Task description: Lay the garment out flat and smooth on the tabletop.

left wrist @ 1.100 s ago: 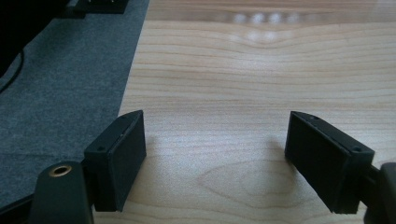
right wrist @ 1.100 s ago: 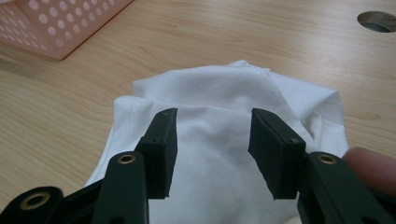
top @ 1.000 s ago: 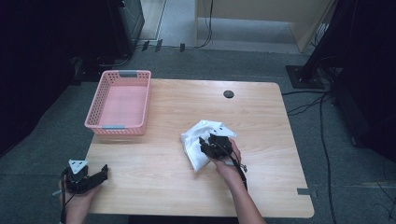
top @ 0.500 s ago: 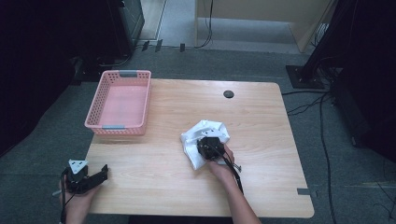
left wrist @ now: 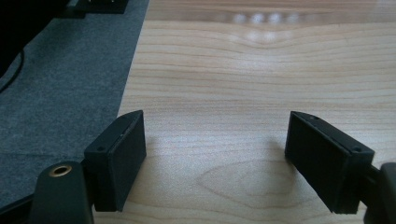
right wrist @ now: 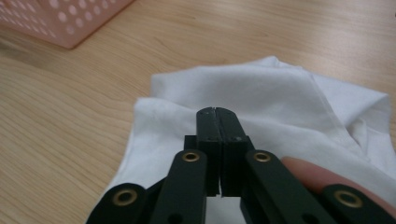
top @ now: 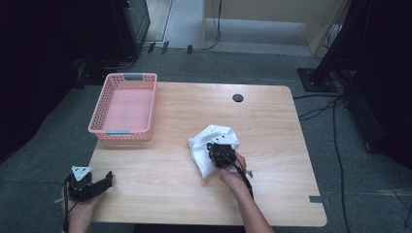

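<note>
A crumpled white cloth [top: 206, 145] lies on the wooden table [top: 277, 126], right of its middle. My right gripper [top: 217, 151] sits on the cloth. In the right gripper view its jaws have just been closing and now meet pad to pad, the gripper [right wrist: 217, 114] shut with its tips pressed down into the cloth [right wrist: 261, 88]; the pinched fold under the tips is hidden. A fingertip shows beside the right jaw. My left gripper [top: 108, 178] rests at the table's front left corner. Its jaws stand wide apart in the left gripper view, the gripper [left wrist: 215, 149] open over bare wood.
A pink plastic basket [top: 121, 132] stands empty at the table's back left, and its corner [right wrist: 65, 18] shows in the right gripper view. A dark cable hole [top: 237, 97] sits near the far edge. Grey carpet and cables surround the table.
The right gripper has shifted slightly left on the cloth and its jaws have come together. The left gripper has stayed where it was.
</note>
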